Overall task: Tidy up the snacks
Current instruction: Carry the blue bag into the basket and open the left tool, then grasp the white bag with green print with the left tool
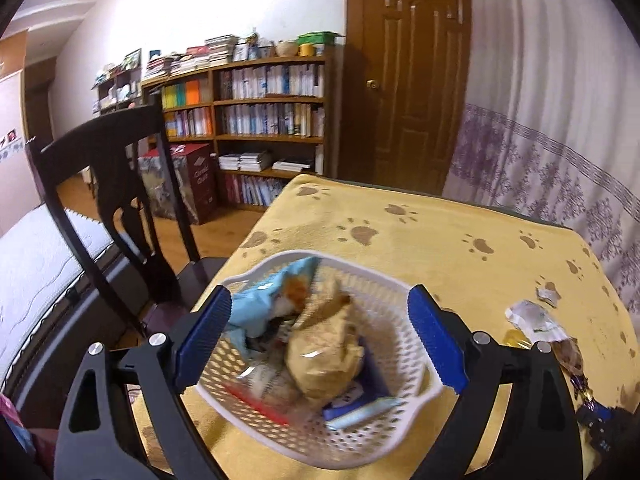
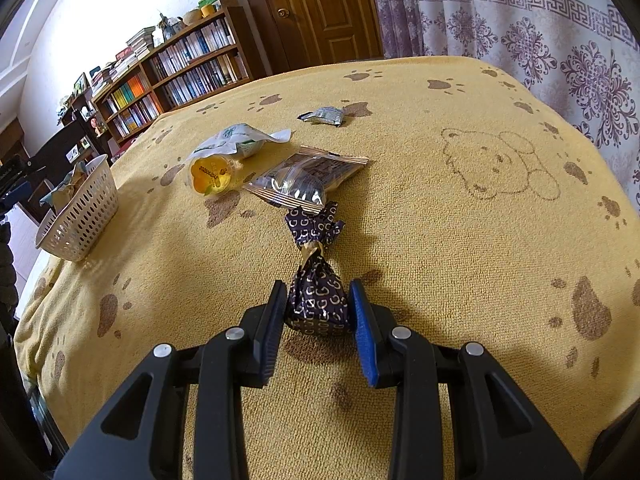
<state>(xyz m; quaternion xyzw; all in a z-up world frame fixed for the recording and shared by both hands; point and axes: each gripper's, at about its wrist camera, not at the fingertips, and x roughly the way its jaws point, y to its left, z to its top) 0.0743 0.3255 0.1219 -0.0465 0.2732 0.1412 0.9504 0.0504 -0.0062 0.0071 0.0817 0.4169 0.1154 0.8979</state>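
A white perforated basket (image 1: 360,270) sits on the yellow paw-print tablecloth (image 1: 460,248), holding a light blue packet (image 1: 260,304), a tan bag (image 1: 324,356) and other snacks. My left gripper (image 1: 320,336) hovers over it, open wide and holding nothing. In the right wrist view, a dark purple wrapped candy (image 2: 318,304) lies on the cloth. My right gripper (image 2: 319,320) is shut on it, both pads pressed against its sides. Beyond it lie a striped clear packet (image 2: 308,180), an orange jelly cup (image 2: 214,176), a white-green packet (image 2: 236,140) and a small silver packet (image 2: 324,116).
The basket (image 2: 84,208) stands near the table's left edge, well left of the loose snacks. A dark wooden chair (image 1: 112,168) is pushed up at that side. A bookshelf (image 1: 268,112), a door and curtains lie beyond the table.
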